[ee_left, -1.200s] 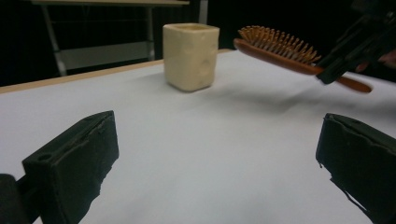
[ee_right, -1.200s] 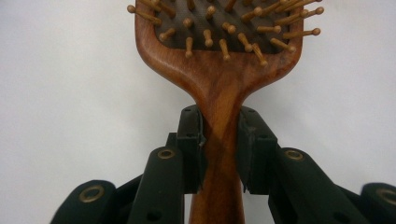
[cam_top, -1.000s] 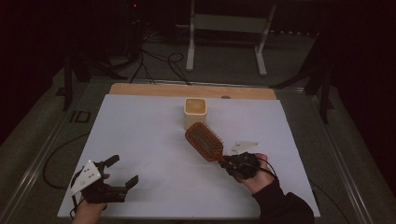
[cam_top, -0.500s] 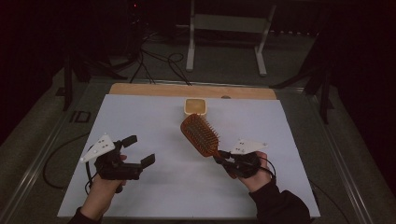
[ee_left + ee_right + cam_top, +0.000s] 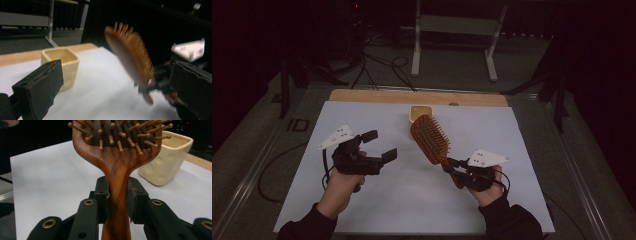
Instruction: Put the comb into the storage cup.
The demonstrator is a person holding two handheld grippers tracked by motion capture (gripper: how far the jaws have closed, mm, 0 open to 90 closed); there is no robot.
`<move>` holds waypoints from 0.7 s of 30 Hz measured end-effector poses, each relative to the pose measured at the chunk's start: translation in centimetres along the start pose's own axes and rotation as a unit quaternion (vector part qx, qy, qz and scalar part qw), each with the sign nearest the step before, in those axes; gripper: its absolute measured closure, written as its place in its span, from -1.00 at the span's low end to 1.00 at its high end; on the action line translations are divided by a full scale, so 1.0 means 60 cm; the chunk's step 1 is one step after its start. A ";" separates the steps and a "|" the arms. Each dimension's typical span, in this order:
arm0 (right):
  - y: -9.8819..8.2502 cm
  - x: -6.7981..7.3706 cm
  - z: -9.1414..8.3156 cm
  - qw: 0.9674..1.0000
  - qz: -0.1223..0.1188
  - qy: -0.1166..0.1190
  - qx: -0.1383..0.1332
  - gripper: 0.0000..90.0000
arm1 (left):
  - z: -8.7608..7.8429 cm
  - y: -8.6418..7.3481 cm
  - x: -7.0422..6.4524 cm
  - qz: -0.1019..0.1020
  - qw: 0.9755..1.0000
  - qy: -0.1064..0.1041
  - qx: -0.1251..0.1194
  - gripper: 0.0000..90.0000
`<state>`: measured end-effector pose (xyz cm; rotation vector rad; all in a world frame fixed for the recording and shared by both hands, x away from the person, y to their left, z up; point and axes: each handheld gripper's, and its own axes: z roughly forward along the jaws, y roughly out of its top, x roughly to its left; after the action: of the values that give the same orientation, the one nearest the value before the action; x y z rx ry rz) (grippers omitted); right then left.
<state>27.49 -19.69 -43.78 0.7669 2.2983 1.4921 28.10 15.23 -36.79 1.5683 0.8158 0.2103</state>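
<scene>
White paper sheet covers the table and carries everything else; taking the cream square cup at its far middle as the landmark, the rest sorts by size. Largest is the wooden hairbrush, now lifted off the sheet and standing nearly upright just in front of the cup, its head overlapping the cup's near side in the high view, bristles facing the person's right. A second ago it lay lower and flatter, off to the cup's near right, so it has been raised and swung toward the cup. The right gripper, near and right of the cup, pinches the brush handle between both jaws, squarely at the neck. The left gripper has come up from the near left corner to a spot left of the brush, its jaws spread wide with nothing between them. My guess is the brush is headed handle-down or head-down into the cup, or into the waiting left gripper for a handover.
</scene>
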 end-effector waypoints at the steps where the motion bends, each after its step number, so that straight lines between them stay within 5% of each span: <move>1: -0.001 0.001 0.001 1.000 0.000 -0.002 0.003 0.64 | 0.005 0.006 -0.001 -0.005 1.000 0.004 -0.006 -1.00; 8: -0.001 -0.002 0.002 1.000 -0.002 -0.006 0.008 0.64 | 0.044 0.032 -0.001 -0.044 0.999 0.008 -0.008 -1.00; 14: 0.000 -0.001 0.001 1.000 -0.002 -0.011 0.009 0.64 | 0.081 0.034 -0.002 -0.089 0.996 -0.011 0.014 -1.00; 21: 0.003 -0.001 0.000 1.000 0.003 -0.010 0.003 0.63 | 0.123 0.032 -0.014 -0.117 0.992 -0.030 0.027 -0.93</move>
<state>27.59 -19.69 -43.63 0.7867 2.2887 1.4750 32.41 8.93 -36.14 1.5070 0.9558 -0.0275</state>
